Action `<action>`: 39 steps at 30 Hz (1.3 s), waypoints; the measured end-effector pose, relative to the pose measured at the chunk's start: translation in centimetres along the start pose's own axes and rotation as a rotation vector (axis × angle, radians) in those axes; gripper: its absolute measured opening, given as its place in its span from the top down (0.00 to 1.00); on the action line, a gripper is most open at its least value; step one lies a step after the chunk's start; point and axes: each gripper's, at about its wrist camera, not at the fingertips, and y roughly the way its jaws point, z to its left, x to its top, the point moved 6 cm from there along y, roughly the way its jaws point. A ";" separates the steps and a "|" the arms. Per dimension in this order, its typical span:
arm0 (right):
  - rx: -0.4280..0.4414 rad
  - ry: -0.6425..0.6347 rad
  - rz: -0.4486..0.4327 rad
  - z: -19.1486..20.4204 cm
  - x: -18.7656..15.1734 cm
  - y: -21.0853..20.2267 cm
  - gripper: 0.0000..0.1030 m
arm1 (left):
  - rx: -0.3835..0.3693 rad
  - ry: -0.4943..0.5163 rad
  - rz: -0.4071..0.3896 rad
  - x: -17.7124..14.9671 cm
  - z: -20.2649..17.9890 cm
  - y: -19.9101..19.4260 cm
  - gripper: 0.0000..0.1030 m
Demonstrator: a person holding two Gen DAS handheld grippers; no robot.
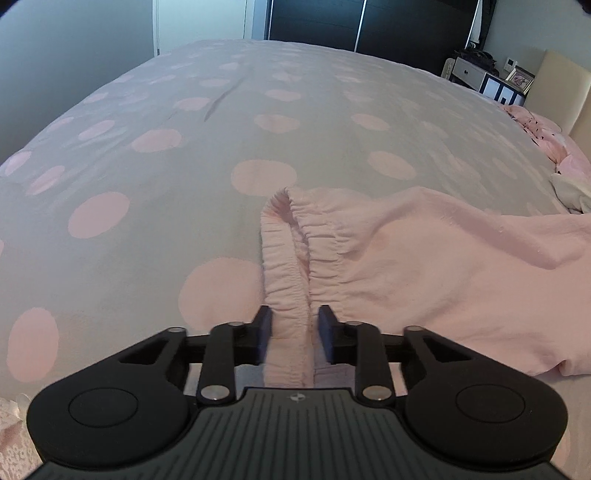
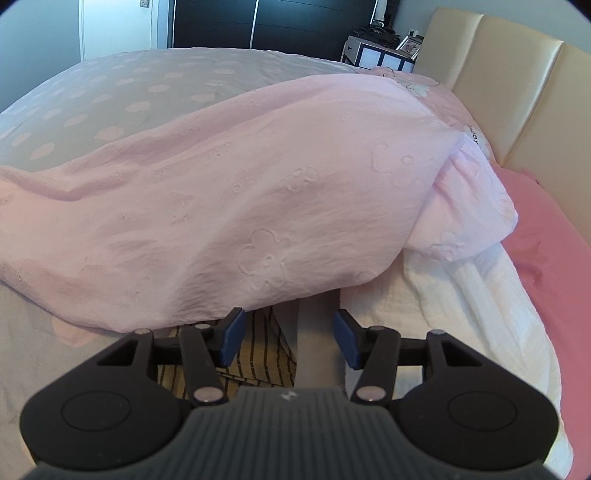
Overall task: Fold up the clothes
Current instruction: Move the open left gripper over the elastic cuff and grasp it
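Note:
A pale pink garment (image 1: 424,258) lies on the bed, its gathered elastic waistband (image 1: 284,258) doubled into a narrow loop that points away from me. My left gripper (image 1: 294,328) is shut on the near end of that waistband, with fabric filling the space between the pads. In the right wrist view the same pink garment (image 2: 240,192), embossed with flowers, is spread in a broad mound across the bed. My right gripper (image 2: 288,332) stands open just short of its near hem, nothing between the fingers. Under it lies a striped beige fabric (image 2: 262,350).
The bed wears a grey cover with pink dots (image 1: 147,166). A white textured cloth (image 2: 461,314) and a hot pink cloth (image 2: 546,251) lie to the right, by the cream headboard (image 2: 498,74). A nightstand (image 1: 480,77) and a dark wardrobe (image 1: 369,22) stand beyond the bed.

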 end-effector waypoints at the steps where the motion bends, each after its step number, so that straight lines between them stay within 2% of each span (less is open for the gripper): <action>1: 0.000 -0.003 0.000 0.0 0.0 0.0 0.45 | 0.002 0.019 -0.016 0.0 -0.2 -0.6 0.81; 5: 0.005 -0.004 0.008 0.1 -0.2 0.3 0.45 | -0.023 0.073 -0.036 -0.4 -0.8 -3.0 0.82; 8: 0.010 -0.009 0.001 0.3 -0.1 0.1 0.44 | -0.074 0.071 -0.003 -1.4 -0.7 -4.2 0.82; 10: 0.015 -0.011 -0.010 0.4 -0.1 -0.3 0.43 | -0.103 0.093 0.052 -2.5 -0.5 -4.2 0.82; 12: 0.015 -0.009 -0.019 0.4 0.0 -0.6 0.41 | -0.071 0.103 0.108 -3.6 0.2 -3.5 0.82; 14: 0.014 -0.007 -0.023 0.4 0.0 -0.8 0.41 | -0.070 0.087 0.135 -4.3 0.5 -2.7 0.82; 18: 0.010 -0.008 -0.033 0.5 0.1 -1.1 0.40 | -0.052 0.106 0.133 -4.4 -0.1 -2.5 0.81; 19: 0.007 -0.013 -0.036 0.6 0.2 -1.2 0.40 | -0.045 0.115 0.128 -4.3 -0.3 -2.7 0.80; 21: -0.003 -0.029 -0.040 0.5 0.1 -1.2 0.39 | -0.037 0.136 0.107 -4.2 -0.7 -3.5 0.60; 22: -0.005 -0.033 -0.040 0.4 0.1 -1.2 0.39 | -0.032 0.146 0.089 -4.1 -0.8 -4.0 0.54; 24: -0.007 -0.028 -0.037 0.2 0.0 -1.2 0.39 | -0.022 0.171 0.051 -4.2 -1.5 -5.1 0.50; 25: -0.007 -0.020 -0.036 0.0 -0.1 -1.2 0.39 | -0.023 0.183 0.046 -4.3 -2.0 -5.5 0.50; 27: -0.012 -0.009 -0.036 -0.4 -0.2 -1.3 0.39 | -0.039 0.191 0.046 -4.7 -3.2 -6.2 0.43; 30: -0.031 0.001 -0.051 -1.2 0.0 -1.6 0.39 | -0.093 0.112 0.086 -5.5 -4.7 -5.9 0.42; 35: -0.024 0.082 -0.065 -3.0 0.1 -2.3 0.39 | -0.204 -0.116 0.148 -6.3 -5.6 -2.9 0.43; 39: -0.022 0.085 -0.072 -3.1 0.1 -2.5 0.38 | -0.230 -0.291 0.144 -6.3 -4.8 -0.8 0.43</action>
